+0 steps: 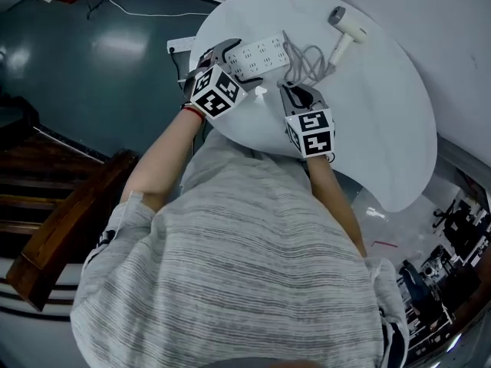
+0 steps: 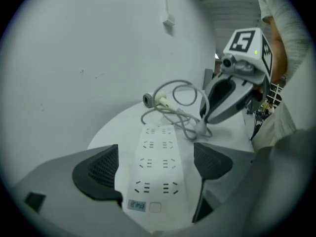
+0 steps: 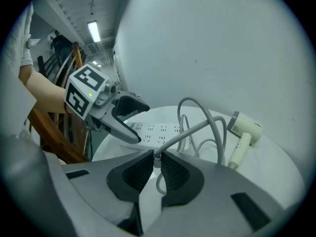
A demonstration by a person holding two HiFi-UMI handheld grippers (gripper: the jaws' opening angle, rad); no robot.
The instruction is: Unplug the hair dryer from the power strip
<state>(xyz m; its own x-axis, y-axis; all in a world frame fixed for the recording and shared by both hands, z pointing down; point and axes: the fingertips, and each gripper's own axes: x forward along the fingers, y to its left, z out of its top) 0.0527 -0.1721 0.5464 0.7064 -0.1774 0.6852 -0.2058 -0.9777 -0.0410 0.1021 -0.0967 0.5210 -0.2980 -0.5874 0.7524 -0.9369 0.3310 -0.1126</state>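
Head view: a white oblong plastic power strip lies on a round white table. The white handheld hair dryer lies to the right of the power strip and a little beyond it, and its grey looped cord is piled at the power strip's right end. The left gripper sits at the power strip's left end. The right gripper is just nearer than the right end.

Left gripper view: the claw stands wide, one black ribbed pad on each side of the power strip's near end. Whether they touch it cannot be told. The hair dryer lies past the power strip's far end.

Right gripper view: the claw is narrowed to a pinch on the cord, which arches away beside the power strip, with the hair dryer to the right of it.
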